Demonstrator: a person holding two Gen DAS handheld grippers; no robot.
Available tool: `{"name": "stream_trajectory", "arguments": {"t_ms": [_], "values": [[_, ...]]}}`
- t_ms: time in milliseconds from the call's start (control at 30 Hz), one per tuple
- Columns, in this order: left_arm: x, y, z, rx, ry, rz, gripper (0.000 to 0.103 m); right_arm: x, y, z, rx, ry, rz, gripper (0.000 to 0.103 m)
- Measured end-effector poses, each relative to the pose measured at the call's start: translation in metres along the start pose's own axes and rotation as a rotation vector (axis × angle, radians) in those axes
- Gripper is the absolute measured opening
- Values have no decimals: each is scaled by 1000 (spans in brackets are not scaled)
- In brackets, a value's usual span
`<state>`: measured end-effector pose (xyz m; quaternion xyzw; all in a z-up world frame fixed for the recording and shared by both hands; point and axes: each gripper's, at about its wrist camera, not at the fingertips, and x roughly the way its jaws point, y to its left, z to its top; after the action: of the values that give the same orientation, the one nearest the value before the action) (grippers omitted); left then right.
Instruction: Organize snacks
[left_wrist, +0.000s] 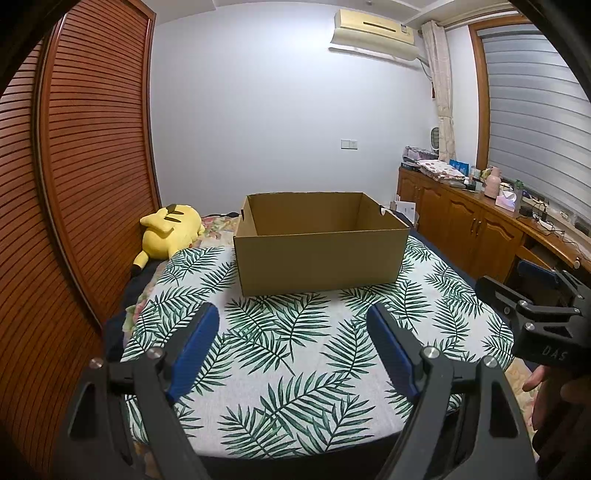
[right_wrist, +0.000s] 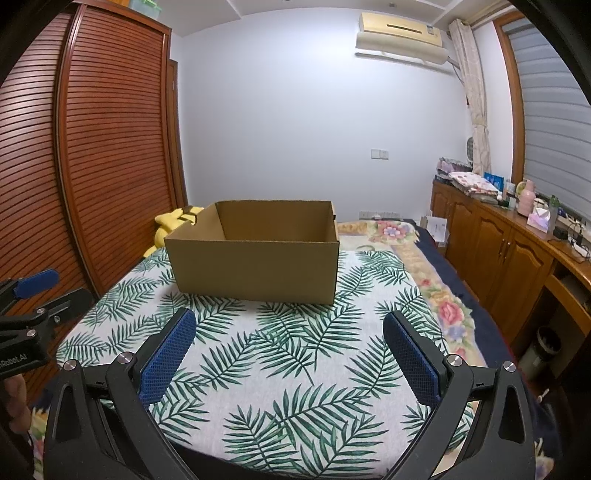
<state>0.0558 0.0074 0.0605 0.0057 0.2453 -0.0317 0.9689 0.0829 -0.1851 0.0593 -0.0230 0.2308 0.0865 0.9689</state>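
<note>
Left hand-held gripper (left_wrist: 291, 314): black frame, blue ribbed pads (left_wrist: 192, 347), jaws spread wide with nothing between them, poised above the near part of the leaf-print cloth (left_wrist: 295, 369) and aimed at the box. Its outer side also shows at the left edge of the right wrist view.

Right hand-held gripper (right_wrist: 290, 319): same build, blue mesh-textured pads (right_wrist: 168, 360), jaws likewise wide apart and empty, over the same cloth. In the left wrist view it appears at the right edge, with part of the person's hand (left_wrist: 535, 380) below it.

Cardboard box (left_wrist: 321, 242): brown, open-topped, upright, standing on the far half of the leaf-print cloth, ahead of both grippers and well apart from their tips. What can be seen of its inside — the far and side walls — is bare; its floor is hidden by the near wall. No snacks can be made out in either view.

Bed (right_wrist: 443, 295): covered by a floral quilt with the white, green-leafed cloth laid on top.

Yellow plush toy (left_wrist: 170, 230): lying on the bed just left of the box, beside the slatted wooden wardrobe (left_wrist: 92, 147).

Wooden cabinet (left_wrist: 472, 225): along the right wall — folded fabrics, bottles and small items on top.

Air conditioner (left_wrist: 373, 33): high on the far wall.
</note>
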Motion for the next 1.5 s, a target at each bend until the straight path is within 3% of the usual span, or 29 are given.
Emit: {"name": "stream_trajectory", "arguments": {"t_ms": [1500], "values": [[-5, 0, 1, -4, -10, 0, 83, 0, 0, -2, 0, 1, -2, 103]]}}
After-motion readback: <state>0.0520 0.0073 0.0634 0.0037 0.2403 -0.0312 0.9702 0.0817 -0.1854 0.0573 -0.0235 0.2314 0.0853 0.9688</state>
